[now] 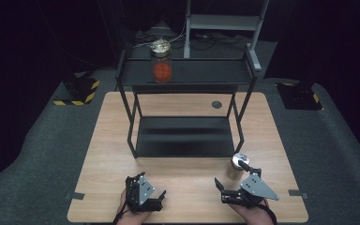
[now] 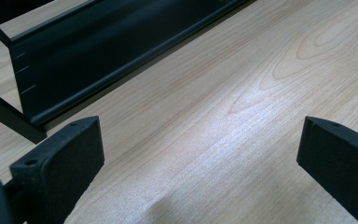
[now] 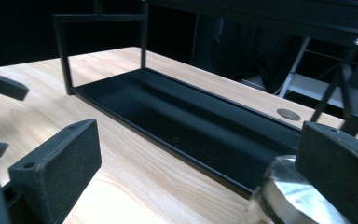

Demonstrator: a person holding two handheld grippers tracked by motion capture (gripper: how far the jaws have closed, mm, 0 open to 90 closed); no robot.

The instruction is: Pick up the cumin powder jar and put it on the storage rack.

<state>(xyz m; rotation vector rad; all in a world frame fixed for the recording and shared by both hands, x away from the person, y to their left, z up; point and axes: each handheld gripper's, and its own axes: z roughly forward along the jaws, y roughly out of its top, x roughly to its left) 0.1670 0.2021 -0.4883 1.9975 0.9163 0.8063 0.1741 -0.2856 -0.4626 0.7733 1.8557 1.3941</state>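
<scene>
Both our grippers, left (image 1: 146, 197) and right (image 1: 233, 180), have jaws wide open and empty, so the right jaw beside the jar (image 1: 237, 166) could easily tip it on the worktop (image 1: 108, 154).

The table (image 1: 112, 140) is pale wood with a wavy brown grain, clearest between the left gripper's (image 1: 146, 194) matte black jaws. Ahead of both grippers the two-tier shelf (image 1: 183, 136) is black all over, frame and trays alike. On its upper tier, far beyond the grippers, a clear jar (image 1: 161, 63) holds something bright orange-red under a dull metallic lid. Just beside the right gripper (image 1: 234, 183), touching its outer jaw, a second jar (image 1: 236, 165) shows a shiny silver lid. Each gripper is black with a grey plate on top. The floor (image 1: 37, 140) is dark grey carpet, with yellow-and-black striped blocks (image 1: 77, 91) far off to the left.
</scene>
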